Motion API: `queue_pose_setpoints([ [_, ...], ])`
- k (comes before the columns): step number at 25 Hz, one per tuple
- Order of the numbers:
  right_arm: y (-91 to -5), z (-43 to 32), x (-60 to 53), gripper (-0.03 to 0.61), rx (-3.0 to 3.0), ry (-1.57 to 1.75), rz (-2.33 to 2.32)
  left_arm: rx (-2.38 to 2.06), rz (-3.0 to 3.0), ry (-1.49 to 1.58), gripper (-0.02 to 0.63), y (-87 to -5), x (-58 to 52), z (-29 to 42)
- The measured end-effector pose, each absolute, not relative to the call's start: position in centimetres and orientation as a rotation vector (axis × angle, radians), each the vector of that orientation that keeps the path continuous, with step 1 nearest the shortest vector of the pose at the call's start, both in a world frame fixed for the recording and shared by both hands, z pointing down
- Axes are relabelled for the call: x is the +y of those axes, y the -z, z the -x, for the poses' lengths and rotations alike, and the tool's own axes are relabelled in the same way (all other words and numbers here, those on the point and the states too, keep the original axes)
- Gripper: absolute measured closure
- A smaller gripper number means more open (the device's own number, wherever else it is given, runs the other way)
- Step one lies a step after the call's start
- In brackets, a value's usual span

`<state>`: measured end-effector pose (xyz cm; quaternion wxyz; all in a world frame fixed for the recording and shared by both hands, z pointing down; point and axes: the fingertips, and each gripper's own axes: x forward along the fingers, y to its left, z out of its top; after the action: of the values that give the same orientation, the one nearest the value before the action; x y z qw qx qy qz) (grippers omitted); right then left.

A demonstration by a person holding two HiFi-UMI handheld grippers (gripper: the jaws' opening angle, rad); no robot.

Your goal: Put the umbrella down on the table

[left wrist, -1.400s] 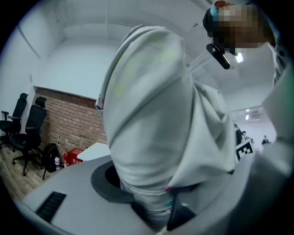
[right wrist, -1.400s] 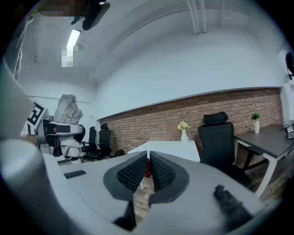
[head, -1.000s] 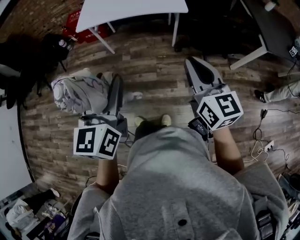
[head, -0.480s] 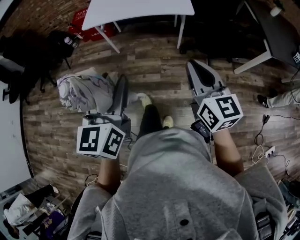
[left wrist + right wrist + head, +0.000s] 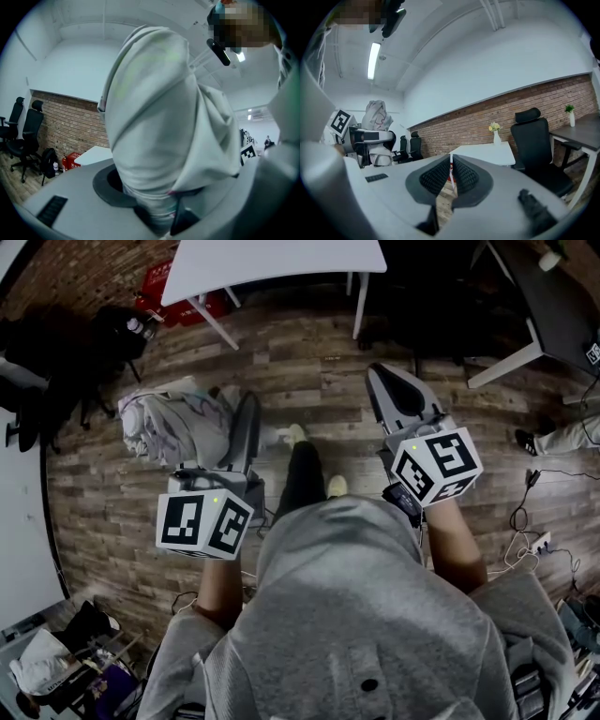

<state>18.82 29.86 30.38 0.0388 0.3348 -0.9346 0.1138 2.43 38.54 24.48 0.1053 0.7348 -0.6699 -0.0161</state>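
Wood-plank floor [image 5: 319,362] runs ahead to a white rectangular table [image 5: 272,259], well apart from the person. The left gripper [image 5: 230,432] is clamped on the folded pale-grey fabric umbrella [image 5: 173,423], whose bundle rises above the jaws, clear of the floor, probably for the walk to that table. The right gripper [image 5: 394,390] has its jaws pressed together on nothing and is likely spare for now.

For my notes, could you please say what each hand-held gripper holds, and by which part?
The left hand-held gripper clamps the folded umbrella near one end of its fabric; the right hand-held gripper is shut, empty.
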Motion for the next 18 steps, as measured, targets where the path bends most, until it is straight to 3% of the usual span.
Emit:
queue_pose_setpoints([
  [18,-31.7,-16.1,22.4,0.548,-2.836,-0.369,-1.016,-1.95,-2.153,0.032,0.394,-25.6,29.7,0.6],
])
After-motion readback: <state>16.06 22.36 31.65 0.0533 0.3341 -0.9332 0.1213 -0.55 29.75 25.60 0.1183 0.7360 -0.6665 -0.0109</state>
